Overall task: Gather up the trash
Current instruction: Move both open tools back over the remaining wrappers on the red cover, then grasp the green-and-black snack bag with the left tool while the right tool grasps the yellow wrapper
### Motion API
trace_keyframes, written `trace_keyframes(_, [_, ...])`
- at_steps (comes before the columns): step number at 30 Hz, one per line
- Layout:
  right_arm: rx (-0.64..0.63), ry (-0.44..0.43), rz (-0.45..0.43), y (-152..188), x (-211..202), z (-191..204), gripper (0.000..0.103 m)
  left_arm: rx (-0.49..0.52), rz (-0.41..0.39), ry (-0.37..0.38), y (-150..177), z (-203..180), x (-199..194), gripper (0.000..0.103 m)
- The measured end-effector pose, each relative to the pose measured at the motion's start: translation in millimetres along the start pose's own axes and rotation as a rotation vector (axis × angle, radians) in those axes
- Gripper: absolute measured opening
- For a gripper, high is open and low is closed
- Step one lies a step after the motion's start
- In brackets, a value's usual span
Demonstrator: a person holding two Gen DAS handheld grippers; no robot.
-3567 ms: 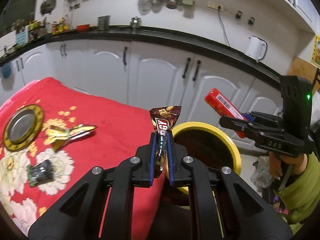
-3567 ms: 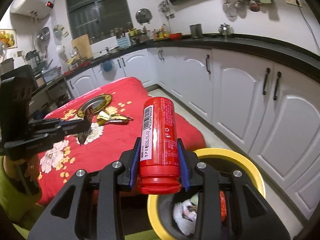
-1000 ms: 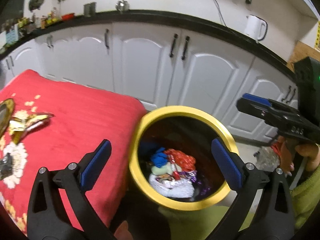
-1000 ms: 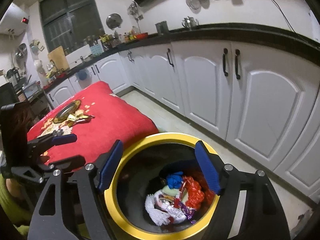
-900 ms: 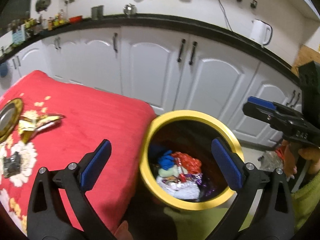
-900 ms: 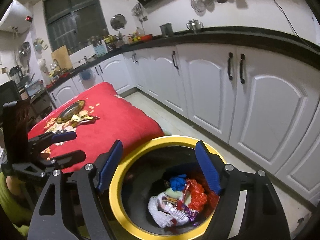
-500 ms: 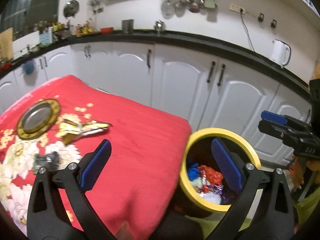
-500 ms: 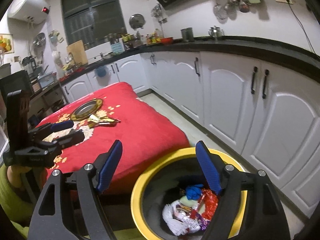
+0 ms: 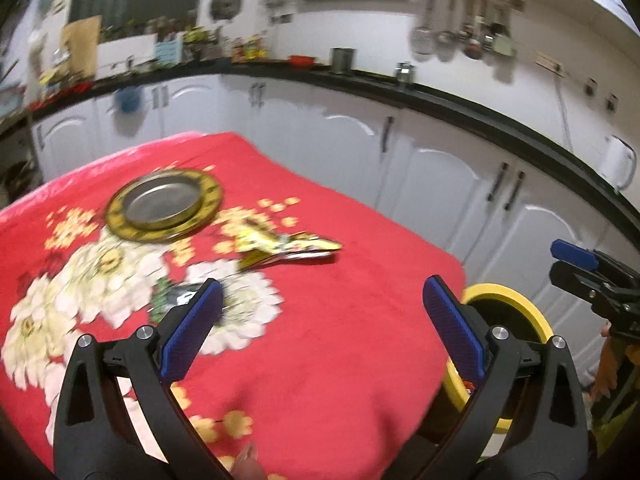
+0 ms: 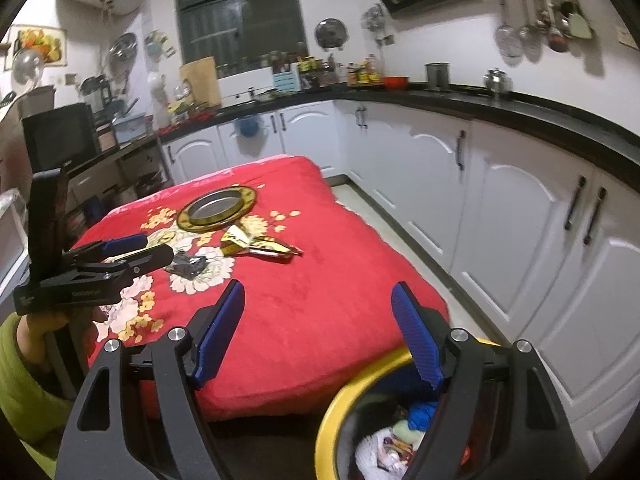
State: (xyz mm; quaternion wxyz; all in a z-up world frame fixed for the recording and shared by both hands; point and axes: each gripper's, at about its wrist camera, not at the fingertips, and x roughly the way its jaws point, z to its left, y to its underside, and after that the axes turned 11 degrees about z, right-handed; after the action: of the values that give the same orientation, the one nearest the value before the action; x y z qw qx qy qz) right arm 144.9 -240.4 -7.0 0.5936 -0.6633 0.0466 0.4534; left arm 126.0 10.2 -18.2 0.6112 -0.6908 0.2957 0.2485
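A plush red flowered cloth [image 10: 320, 304] drapes the table; beside it stands a round yellow-rimmed bin [image 10: 344, 416] with crumpled trash; both grippers, left [image 9: 320, 328] and right [image 10: 320, 332], gape wide, empty; a crinkled gold wrapper [image 10: 260, 244] and dark foil wrapper [image 10: 188, 266] lie on the cloth.

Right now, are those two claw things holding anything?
Left gripper: open, holding nothing.
Right gripper: open, holding nothing.

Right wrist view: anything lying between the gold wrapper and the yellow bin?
No. In the right wrist view only bare red tablecloth lies between the gold wrapper and the yellow bin.
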Motion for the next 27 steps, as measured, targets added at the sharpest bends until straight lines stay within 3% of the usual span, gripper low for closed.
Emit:
trace_keyframes(8, [-0.11,-0.05,0.054,-31.2,56.2,26.3,0.073,-0.132,0.054,-0.068,13.7,60.3,11.4,0.092])
trace_keyframes(13, [-0.207,-0.062,0.119,-48.2,103.7,44.2,0.073,-0.234,0.106,-0.071,22.4,90.6,29.1,0.092])
trace_keyframes(27, [-0.414,-0.04,0.297,-89.3,222.7,52.6,0.073,-0.225,0.2,-0.099,5.7,110.1,78.8,0.092])
